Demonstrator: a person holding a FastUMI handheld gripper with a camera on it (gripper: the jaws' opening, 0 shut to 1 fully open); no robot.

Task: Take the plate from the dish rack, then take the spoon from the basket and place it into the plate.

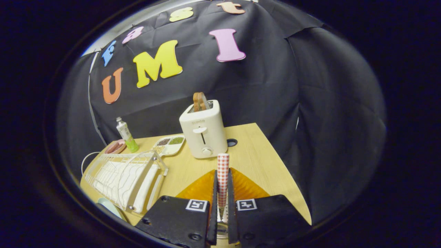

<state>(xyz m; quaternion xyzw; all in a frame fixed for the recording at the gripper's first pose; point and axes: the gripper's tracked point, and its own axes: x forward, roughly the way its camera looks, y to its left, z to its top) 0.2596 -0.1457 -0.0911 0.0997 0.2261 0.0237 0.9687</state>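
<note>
gripper view: the fingers are clamped on the spoon by its checked handle, held over the orange plate on the worktop near its front edge. the plate looks already out of the dish rack; releasing the spoon remains.

1. The toaster carries a faint raised word on its front, above the lever, too small to read
2. The bottle, left of the toaster, has a printed label whose words cannot be made out
3. The gripper, in front of the toaster, bears a left marker and a right marker, square black-and-white coded signs without letters or numbers, one behind each finger; both fingers press on the checked spoon handle
</note>
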